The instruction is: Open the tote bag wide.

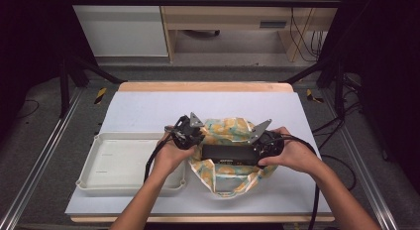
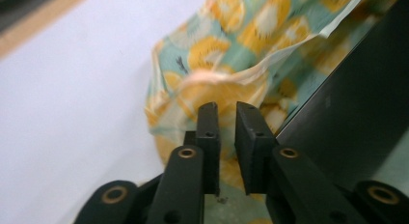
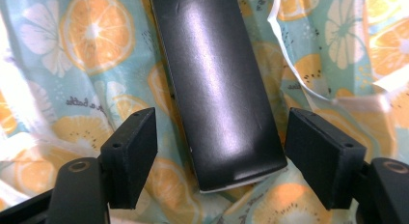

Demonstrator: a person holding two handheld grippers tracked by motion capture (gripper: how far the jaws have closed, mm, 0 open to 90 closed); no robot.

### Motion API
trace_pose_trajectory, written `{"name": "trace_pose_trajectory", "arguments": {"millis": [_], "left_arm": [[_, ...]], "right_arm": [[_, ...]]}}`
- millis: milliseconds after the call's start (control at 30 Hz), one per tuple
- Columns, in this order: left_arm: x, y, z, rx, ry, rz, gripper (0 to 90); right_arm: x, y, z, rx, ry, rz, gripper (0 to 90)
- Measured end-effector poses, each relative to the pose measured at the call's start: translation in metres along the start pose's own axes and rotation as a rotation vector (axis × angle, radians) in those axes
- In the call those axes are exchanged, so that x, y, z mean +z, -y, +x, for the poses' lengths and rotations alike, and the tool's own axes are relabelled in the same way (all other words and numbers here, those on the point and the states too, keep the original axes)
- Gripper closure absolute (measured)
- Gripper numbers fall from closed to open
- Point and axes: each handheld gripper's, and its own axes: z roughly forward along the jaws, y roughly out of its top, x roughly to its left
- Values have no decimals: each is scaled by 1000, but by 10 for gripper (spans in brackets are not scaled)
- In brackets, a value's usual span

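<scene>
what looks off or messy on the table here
Nothing looks spilled or broken. The orange-print bag lies crumpled and lopsided under the long black box, one edge bunched up near the left gripper. The white tray juts slightly over the mat's left edge.

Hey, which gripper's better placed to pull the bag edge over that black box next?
Left. The left gripper sits right at the fruit-print bag edge, jaws nearly closed with nothing between. The right gripper stands open around the black box.
</scene>
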Motion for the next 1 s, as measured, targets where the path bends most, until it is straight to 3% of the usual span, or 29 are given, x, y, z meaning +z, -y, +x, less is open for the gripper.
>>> {"name": "trace_pose_trajectory", "arguments": {"millis": [133, 267, 467, 700, 833, 1000], "left_arm": [[-24, -1, 0, 5, -13, -53, 710], [-45, 8, 2, -3, -20, -102, 665], [-64, 14, 10, 2, -50, -97, 614], [-69, 31, 23, -39, -62, -71, 574], [-74, 34, 27, -36, -61, -56, 509], [-74, 36, 29, -43, -55, -42, 430]], "right_arm": [[5, -4, 0, -11, -6, 23, 274], [7, -7, -4, -28, -14, 50, 293], [11, -11, -9, -24, -27, 98, 289], [19, -10, -13, -30, -53, 144, 294], [26, -11, -13, -32, -73, 165, 324], [35, -10, -13, -73, -79, 200, 360]]}}
